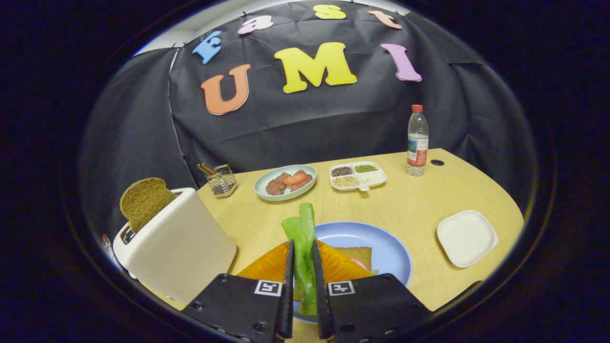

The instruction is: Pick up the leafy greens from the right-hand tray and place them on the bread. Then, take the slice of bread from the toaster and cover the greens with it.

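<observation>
The tool [303, 267] is clamped narrow on the leafy greens [302, 238], both fingers pressing the stalk, leaf sticking up ahead. Just beyond and below sits the blue plate [381, 238] with the bread [358, 254] on it. Risk: a limp leaf could drape off the bread if let go off-centre. Far left, the toaster [178, 247] holds the second slice [143, 200].

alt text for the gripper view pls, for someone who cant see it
The gripper is shut on a strip of leafy greens, held above a blue plate with a slice of bread. A white toaster with brown bread stands beside the fingers on a wooden table.
</observation>
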{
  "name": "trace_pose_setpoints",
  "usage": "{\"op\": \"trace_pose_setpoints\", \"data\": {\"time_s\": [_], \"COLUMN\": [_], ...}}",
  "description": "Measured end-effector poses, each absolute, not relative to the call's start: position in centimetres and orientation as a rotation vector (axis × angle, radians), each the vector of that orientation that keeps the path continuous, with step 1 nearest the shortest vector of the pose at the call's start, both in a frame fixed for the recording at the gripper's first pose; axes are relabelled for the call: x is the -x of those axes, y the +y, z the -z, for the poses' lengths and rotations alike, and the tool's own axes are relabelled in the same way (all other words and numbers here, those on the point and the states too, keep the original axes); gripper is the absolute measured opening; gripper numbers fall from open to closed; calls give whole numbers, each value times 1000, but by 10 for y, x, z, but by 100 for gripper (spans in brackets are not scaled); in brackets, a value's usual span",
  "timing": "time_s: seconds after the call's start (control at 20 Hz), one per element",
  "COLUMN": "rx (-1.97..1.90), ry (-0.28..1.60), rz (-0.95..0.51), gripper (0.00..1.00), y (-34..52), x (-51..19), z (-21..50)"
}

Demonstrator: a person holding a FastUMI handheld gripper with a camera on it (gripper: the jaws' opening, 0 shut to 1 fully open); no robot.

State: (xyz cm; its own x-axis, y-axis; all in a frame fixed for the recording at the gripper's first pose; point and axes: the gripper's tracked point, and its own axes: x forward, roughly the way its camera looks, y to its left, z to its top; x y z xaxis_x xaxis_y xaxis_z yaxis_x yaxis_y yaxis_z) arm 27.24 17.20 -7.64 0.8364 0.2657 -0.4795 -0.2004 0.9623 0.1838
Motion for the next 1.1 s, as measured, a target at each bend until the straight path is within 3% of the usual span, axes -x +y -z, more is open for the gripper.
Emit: {"op": "trace_pose_setpoints", "data": {"time_s": [0.05,0.1,0.25,0.45,0.65,0.7,0.8,1.1], "rx": [-133,-141,-147,-144,-107,-103,-95,-73], "ry": [532,536,525,505,399,367,309,200], "rz": [-254,-262,-259,-246,-212,-206,-180,-186], "gripper": [20,30,47,63,79,89,97,96], "y": [176,181,189,187,171,169,162,188], "x": [-272,-271,-275,-277,-272,-269,-259,-217], "z": [80,83,88,87,55,43,16,-63]}}
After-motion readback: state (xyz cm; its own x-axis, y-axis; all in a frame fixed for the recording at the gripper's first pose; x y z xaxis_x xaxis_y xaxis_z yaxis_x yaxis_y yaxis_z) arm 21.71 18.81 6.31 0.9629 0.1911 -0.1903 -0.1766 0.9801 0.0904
